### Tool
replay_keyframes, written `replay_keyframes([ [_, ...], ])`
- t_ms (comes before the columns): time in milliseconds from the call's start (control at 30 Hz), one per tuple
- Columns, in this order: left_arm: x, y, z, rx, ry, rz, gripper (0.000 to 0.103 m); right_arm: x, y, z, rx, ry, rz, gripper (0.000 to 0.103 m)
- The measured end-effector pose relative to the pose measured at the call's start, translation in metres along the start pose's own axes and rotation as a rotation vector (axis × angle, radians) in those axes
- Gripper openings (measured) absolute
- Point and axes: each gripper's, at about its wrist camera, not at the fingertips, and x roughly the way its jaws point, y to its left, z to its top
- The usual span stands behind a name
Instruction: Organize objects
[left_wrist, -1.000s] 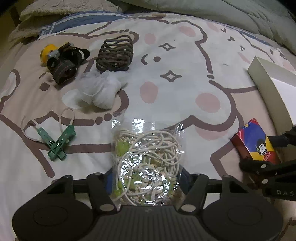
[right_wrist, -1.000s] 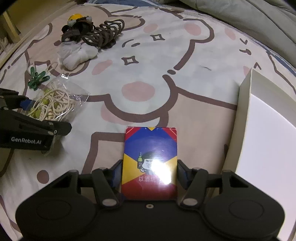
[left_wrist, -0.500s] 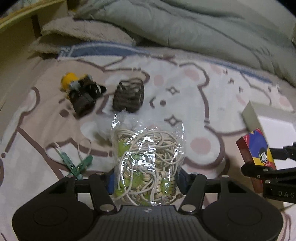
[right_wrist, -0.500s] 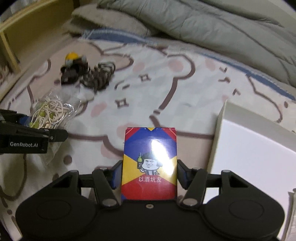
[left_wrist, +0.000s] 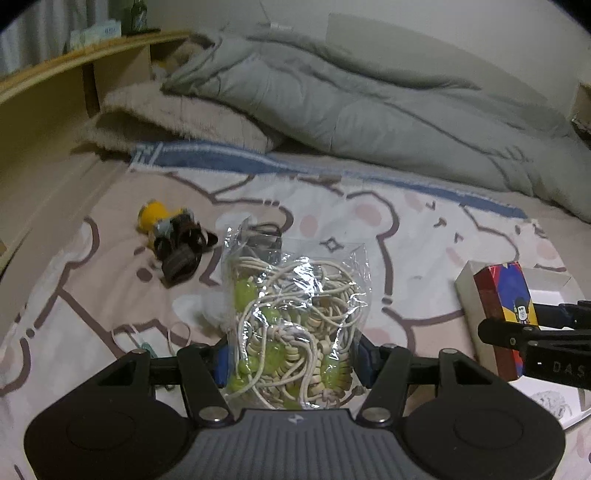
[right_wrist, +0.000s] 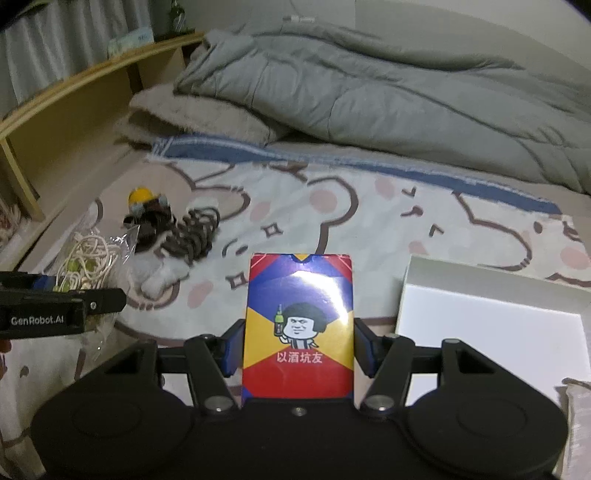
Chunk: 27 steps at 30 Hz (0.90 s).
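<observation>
Bedding with a cartoon bear print (right_wrist: 332, 206) under both grippers. I hold the left gripper (left_wrist: 291, 354) clamped on a clear bag of cord (left_wrist: 295, 325), lifted left of the white box (right_wrist: 491, 332). Right gripper (right_wrist: 297, 350) grips a card pack (right_wrist: 299, 325) reading "以酒坑友". Only the right view shows "GenRobot.AI"; the left view shows "DAS".

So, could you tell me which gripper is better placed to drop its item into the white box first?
Probably the right gripper: its card box sits right beside the white box, while the left gripper holds its cord bag farther away.
</observation>
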Motion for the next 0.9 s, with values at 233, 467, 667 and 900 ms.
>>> replay_keyframes([
  [233, -0.014, -0.014, 0.003, 0.014, -0.039, -0.011, 0.061, -0.02, -0.008, 0.004, 0.031, -0.056, -0.005, 0.06],
  [467, -0.019, -0.031, 0.005, 0.027, -0.051, -0.025, 0.061, -0.036, -0.023, 0.005, 0.054, -0.088, -0.016, 0.06],
  [667, -0.021, -0.05, 0.008, 0.041, -0.054, -0.053, 0.061, -0.051, -0.044, 0.003, 0.087, -0.111, -0.043, 0.06],
  [900, -0.022, -0.078, 0.011, 0.062, -0.057, -0.095, 0.061, -0.066, -0.075, -0.004, 0.125, -0.12, -0.083, 0.06],
])
